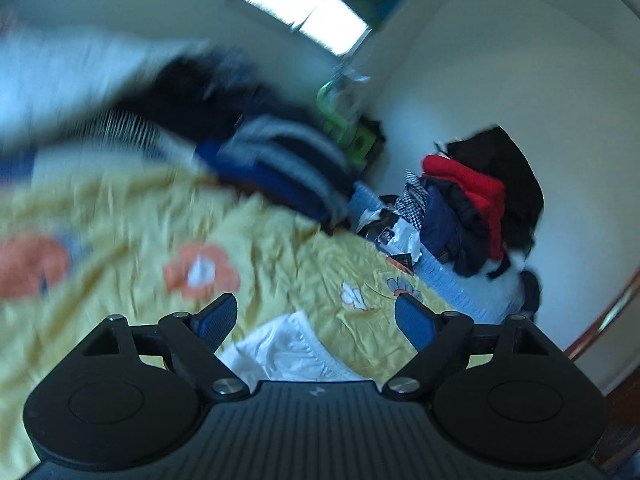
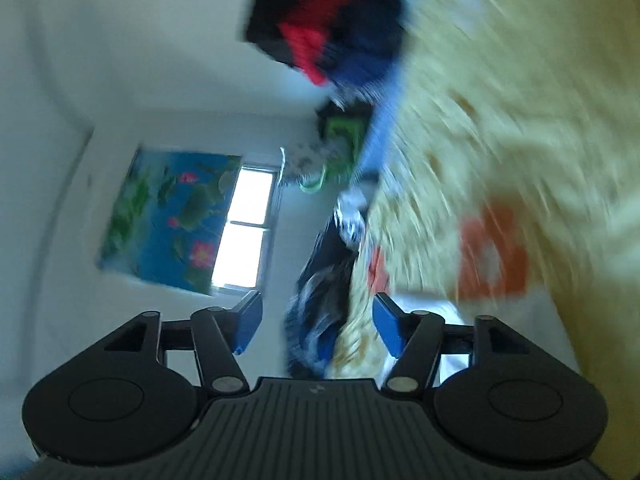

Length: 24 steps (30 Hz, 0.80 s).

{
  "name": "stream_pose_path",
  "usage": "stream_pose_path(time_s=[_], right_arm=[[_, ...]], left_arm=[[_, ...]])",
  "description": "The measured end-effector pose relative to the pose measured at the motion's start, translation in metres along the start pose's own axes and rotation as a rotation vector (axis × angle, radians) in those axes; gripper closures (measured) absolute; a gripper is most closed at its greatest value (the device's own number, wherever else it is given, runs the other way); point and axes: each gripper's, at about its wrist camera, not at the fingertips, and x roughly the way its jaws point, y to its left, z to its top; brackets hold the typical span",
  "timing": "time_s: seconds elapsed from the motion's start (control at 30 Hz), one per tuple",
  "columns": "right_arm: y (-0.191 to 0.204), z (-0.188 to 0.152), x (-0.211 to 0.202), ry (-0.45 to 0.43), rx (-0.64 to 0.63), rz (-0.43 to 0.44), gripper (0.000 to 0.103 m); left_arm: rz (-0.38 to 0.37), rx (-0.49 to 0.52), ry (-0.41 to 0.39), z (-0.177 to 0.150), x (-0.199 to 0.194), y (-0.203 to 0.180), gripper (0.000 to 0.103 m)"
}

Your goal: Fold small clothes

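Note:
A small white garment [image 1: 296,350] lies on the yellow flowered bedspread [image 1: 132,216], just below and between the blue pads of my left gripper [image 1: 316,316]. That gripper stands wide open with nothing gripped. My right gripper [image 2: 318,324] is rolled on its side, open, with nothing between its pads. A patch of white cloth [image 2: 436,308] shows behind its right finger, on the bedspread [image 2: 520,120]. Both views are smeared by motion.
A heap of dark blue, grey and striped clothes [image 1: 280,164] lies at the back of the bed. Another pile with a red and a black garment [image 1: 480,204] sits against the wall. Behind are a window [image 1: 308,12], a flower picture [image 2: 160,216] and a green object [image 1: 352,136].

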Motion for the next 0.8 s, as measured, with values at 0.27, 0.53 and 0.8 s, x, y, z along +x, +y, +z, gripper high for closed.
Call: stream_pose_path(time_s=[0.27,0.53,0.8], right_arm=[[0.075,-0.088,0.095,0.321,-0.716,-0.288,0.022],[0.013,-0.097,0.140,0.413,-0.829,-0.460,0.020],[-0.001,-0.104,0.137,0.360,-0.856,-0.396,0.015]], left_arm=[[0.187,0.435,0.141,-0.064,0.076,-0.067,0.016],[0.278,0.493,0.232,-0.093,0.127,-0.060,0.013],[0.274,0.472,0.232,-0.104,0.145,-0.053,0.009]])
